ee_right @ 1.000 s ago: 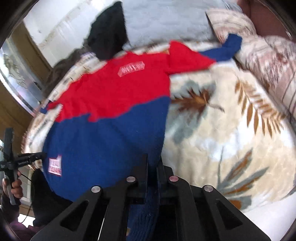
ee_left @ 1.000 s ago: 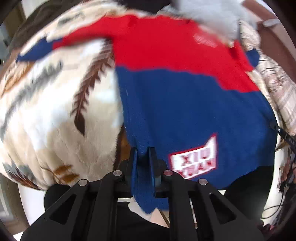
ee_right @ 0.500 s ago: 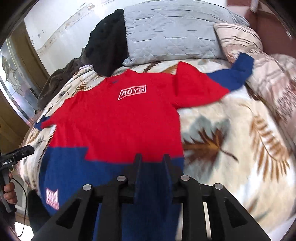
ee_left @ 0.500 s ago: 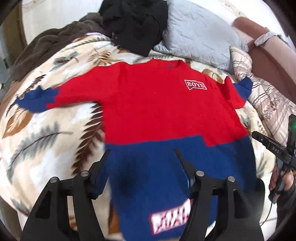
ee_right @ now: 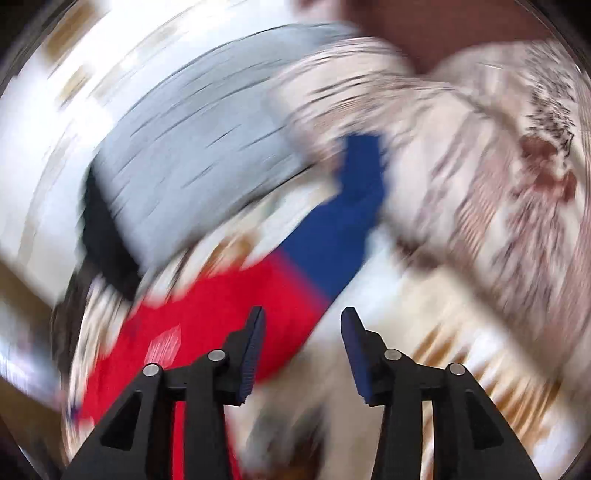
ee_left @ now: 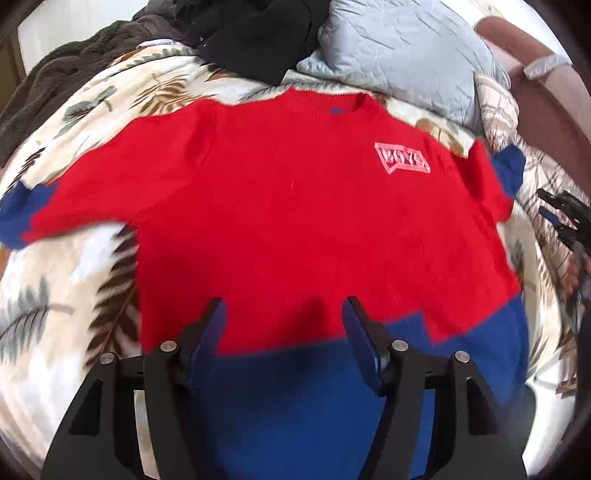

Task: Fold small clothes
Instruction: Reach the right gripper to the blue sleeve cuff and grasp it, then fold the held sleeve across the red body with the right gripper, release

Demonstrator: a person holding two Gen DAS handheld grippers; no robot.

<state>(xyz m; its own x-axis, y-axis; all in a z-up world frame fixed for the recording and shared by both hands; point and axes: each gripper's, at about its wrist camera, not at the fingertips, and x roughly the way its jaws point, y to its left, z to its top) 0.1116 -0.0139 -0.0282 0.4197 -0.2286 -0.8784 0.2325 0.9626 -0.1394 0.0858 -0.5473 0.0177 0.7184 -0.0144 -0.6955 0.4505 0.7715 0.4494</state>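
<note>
The bed (ee_left: 55,332) is covered by a cream blanket (ee_left: 74,280) printed with brown and grey leaves, and a red-and-blue sweater (ee_left: 295,206) lies spread flat on it, front up, neck toward the head of the bed and both blue-cuffed sleeves stretched out to the sides. At the head end a grey quilted pillow (ee_left: 399,51) rests beside a heap of black clothing (ee_left: 258,33) and a dark brown fleece (ee_left: 62,77). A plaid beige pillow (ee_right: 461,155) lies at the side, just by the blue sleeve cuff (ee_right: 354,206), though that view is heavily blurred.
</note>
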